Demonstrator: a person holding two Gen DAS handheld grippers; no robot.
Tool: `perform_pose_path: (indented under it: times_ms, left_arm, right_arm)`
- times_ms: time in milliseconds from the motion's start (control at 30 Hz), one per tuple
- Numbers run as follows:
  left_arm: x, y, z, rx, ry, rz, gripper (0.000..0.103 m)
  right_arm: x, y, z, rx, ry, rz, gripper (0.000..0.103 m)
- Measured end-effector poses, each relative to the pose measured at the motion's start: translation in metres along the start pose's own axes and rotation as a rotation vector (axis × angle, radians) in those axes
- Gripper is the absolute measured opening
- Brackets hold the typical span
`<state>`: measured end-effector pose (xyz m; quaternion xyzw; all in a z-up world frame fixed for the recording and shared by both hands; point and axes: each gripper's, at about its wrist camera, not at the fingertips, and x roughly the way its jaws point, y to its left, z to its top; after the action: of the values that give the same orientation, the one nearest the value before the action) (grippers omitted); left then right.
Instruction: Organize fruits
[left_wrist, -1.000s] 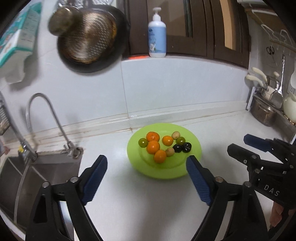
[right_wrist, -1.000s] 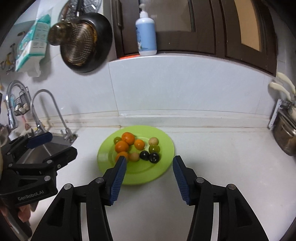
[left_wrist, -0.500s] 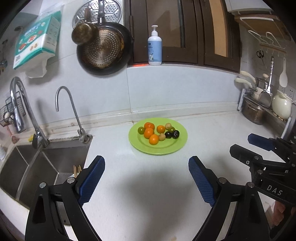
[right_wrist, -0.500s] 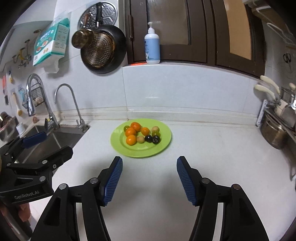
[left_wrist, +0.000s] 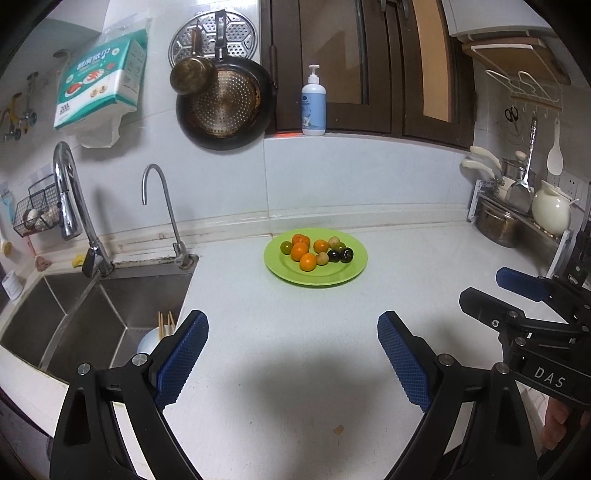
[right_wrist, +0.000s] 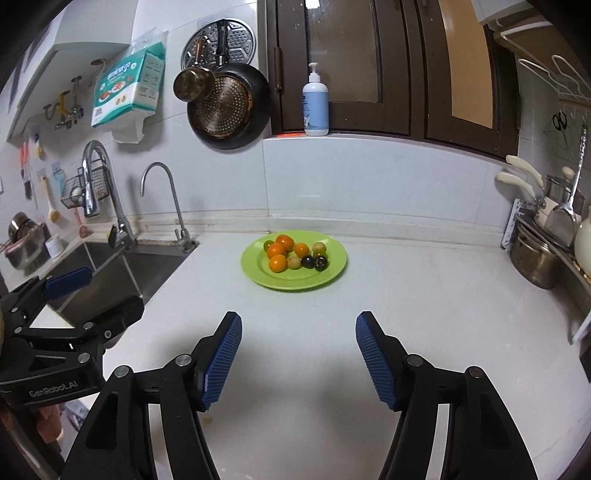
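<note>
While the sink (left_wrist: 92, 314) is cut off at the left view's edge, the green plate (left_wrist: 325, 275) sits mid-tabletop (left_wrist: 295, 350) holding small orange, green, tan and dark fruits (left_wrist: 300, 251). Both the left gripper (left_wrist: 291, 354) and right gripper (right_wrist: 298, 354) hang open, empty; only the left view shows chopsticks (left_wrist: 165, 324).

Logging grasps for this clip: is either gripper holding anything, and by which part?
Nothing: left gripper and right gripper are open and empty; fruits lie on the green plate.
</note>
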<state>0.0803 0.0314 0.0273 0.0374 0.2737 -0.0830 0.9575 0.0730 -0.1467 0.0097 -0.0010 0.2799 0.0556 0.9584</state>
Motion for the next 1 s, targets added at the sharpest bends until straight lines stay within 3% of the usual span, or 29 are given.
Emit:
perform_pose_path:
  times_ms: [1000]
  left_arm:
    - [-0.033, -0.015, -0.009, -0.012, -0.032, 0.037, 0.100]
  right_arm:
    - [-0.026, -0.008, -0.015, 0.011, -0.009, 0.003, 0.065]
